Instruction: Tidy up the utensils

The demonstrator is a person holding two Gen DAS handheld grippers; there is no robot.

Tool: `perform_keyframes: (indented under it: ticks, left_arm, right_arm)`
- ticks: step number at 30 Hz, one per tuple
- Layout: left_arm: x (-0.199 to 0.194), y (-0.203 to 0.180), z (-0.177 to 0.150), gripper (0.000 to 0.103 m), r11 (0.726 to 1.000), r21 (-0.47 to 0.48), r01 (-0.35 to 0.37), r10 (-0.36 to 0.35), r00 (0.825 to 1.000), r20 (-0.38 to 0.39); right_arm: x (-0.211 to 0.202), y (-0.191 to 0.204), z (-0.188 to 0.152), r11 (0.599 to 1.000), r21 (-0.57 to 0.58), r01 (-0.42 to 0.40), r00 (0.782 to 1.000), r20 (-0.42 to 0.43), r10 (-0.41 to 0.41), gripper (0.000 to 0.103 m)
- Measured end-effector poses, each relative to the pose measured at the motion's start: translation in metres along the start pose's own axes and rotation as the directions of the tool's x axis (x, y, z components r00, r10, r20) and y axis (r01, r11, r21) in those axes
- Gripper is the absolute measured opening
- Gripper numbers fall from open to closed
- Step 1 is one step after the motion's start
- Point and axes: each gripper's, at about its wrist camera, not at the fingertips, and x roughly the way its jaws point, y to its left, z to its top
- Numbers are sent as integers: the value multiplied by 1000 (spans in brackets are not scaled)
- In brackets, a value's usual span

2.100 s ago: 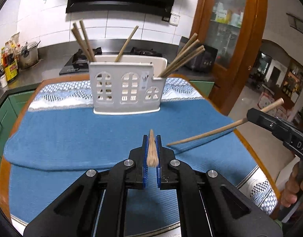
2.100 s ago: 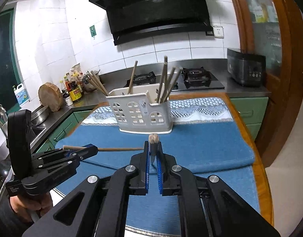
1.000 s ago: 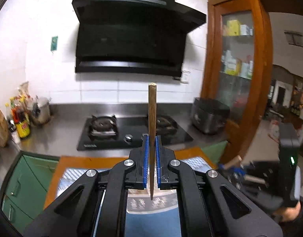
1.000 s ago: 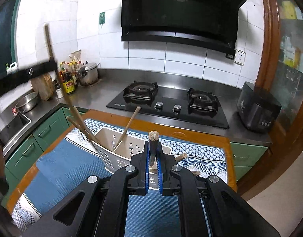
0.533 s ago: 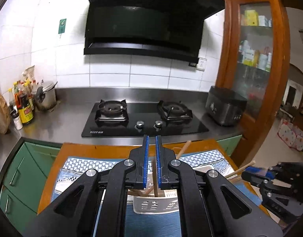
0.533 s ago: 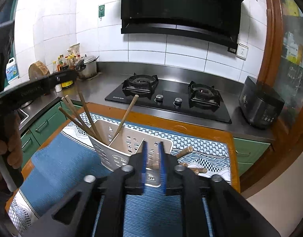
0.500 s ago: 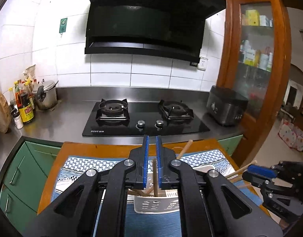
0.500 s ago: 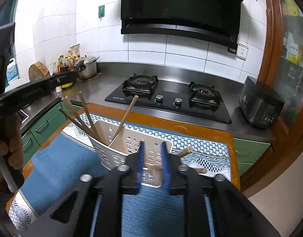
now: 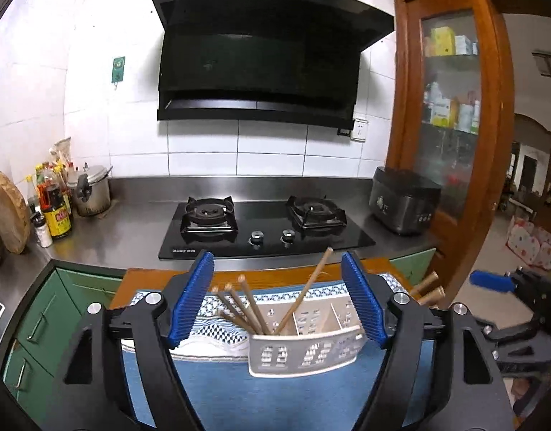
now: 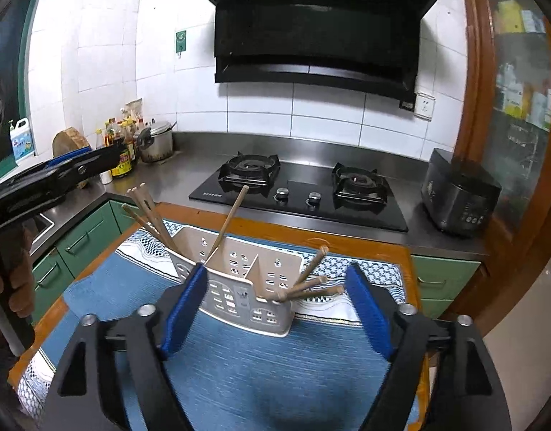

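Chopsticks (image 9: 239,307) lean in the left end of the white utensil holder (image 9: 304,355), one more (image 9: 304,294) slants from its middle, and others (image 10: 308,287) jut from its right end. It stands on a blue cloth (image 10: 275,370) over the wooden counter (image 10: 347,242). Both tools hover near it, jaws opening with nothing gripped: left tool (image 9: 277,303), right tool (image 10: 275,310). Beyond lie a gas hob (image 9: 264,222), bottles (image 9: 56,208), a pot (image 9: 92,190) and a black cooker (image 9: 401,201). Tool frames hide the cloth's near corners.
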Motion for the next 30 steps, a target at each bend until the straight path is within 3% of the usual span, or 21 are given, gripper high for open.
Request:
perform_keyframes:
  ticks: [6, 13, 18, 22, 30]
  left_arm:
    - [-42, 1, -38, 98, 1000, -1, -19, 19, 1000, 13]
    - [-77, -4, -86, 98, 999, 29, -29, 29, 1000, -7]
    - [-103, -13, -114, 98, 994, 62, -89, 88, 996, 17]
    - [-116, -16, -132, 98, 999, 29, -40, 40, 999, -8]
    - [-126, -9, -159, 98, 999, -19, -34, 33, 998, -59]
  right_arm:
    - [-31, 2, -33, 999, 18, 26, 999, 38, -27, 92]
    - [-56, 12, -80, 999, 51, 11, 998, 55, -14, 96]
    - [-73, 25, -109, 998, 52, 40, 996, 72, -43, 96]
    - [-80, 34, -129, 996, 49, 69, 995, 72, -73, 96]
    - [-90, 53, -157, 989, 15, 145, 986, 81, -145, 96]
